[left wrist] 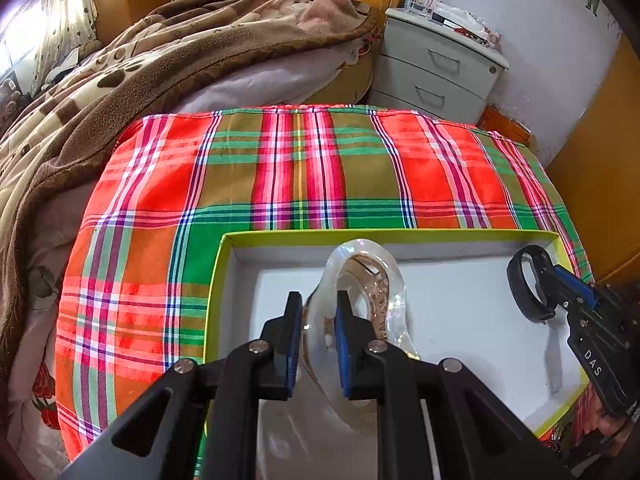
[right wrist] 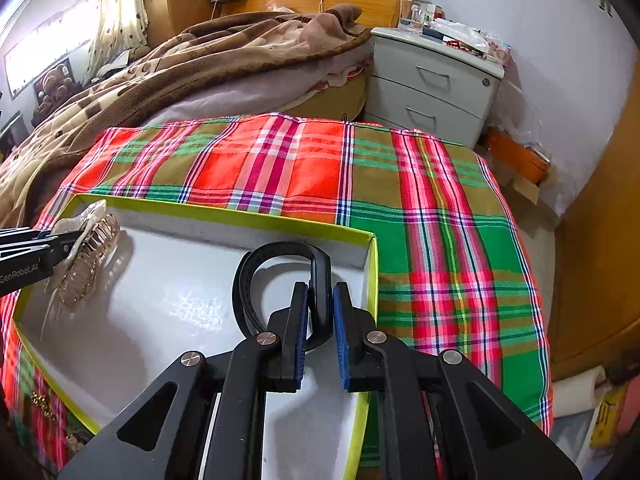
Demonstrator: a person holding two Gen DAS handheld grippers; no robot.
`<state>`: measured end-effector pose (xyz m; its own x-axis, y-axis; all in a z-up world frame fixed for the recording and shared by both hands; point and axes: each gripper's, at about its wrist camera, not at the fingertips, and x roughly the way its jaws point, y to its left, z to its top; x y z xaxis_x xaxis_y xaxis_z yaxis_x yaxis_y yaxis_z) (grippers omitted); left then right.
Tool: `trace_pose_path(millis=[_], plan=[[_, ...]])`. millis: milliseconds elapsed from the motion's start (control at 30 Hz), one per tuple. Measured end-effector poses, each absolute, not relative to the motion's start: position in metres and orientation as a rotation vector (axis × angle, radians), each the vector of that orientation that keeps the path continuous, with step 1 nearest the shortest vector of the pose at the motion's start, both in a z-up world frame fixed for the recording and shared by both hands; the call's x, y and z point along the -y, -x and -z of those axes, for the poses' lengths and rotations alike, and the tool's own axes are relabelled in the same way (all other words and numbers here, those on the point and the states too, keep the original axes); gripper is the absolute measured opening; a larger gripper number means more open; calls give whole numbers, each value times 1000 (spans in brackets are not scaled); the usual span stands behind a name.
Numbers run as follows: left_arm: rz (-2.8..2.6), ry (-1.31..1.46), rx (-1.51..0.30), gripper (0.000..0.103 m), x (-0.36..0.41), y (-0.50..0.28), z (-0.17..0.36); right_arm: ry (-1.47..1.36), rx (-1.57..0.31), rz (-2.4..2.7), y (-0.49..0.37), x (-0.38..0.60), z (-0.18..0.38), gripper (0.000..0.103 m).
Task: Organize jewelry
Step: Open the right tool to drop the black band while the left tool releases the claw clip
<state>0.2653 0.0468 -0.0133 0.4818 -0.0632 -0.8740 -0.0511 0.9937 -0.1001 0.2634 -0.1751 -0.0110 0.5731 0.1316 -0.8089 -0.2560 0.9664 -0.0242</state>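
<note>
A shallow white box with a lime-green rim lies on a plaid cloth. My left gripper is shut on a clear pearly hair claw clip and holds it over the box's left part; the clip also shows in the right wrist view, at the left gripper. My right gripper is shut on a black band and holds it over the box's right part near the rim. It shows in the left wrist view too, with the band.
The red, green and olive plaid cloth covers a raised surface beside a bed with a brown blanket. A grey two-drawer nightstand stands behind. A wooden door is at the right.
</note>
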Motion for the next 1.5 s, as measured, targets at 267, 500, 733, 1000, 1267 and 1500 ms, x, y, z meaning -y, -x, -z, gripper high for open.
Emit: trace_pose_path(millis=[267, 500, 733, 1000, 1267, 1500], plan=[[2, 118, -1079, 25, -48, -266, 15, 147, -929, -226, -265, 175, 10, 13], [11, 126, -1058, 34, -49, -261, 7, 124, -905, -234, -260, 179, 4, 17], [46, 145, -1003, 39, -48, -237, -14, 94, -845, -257, -244, 182, -13, 29], [48, 167, -938, 41, -55, -190, -38, 50, -762, -293, -201, 188, -40, 34], [45, 180, -896, 42, -65, -131, -45, -20, -763, -413, -156, 189, -40, 34], [29, 195, -899, 42, -71, -87, -27, -76, -806, -585, -116, 177, -25, 34]])
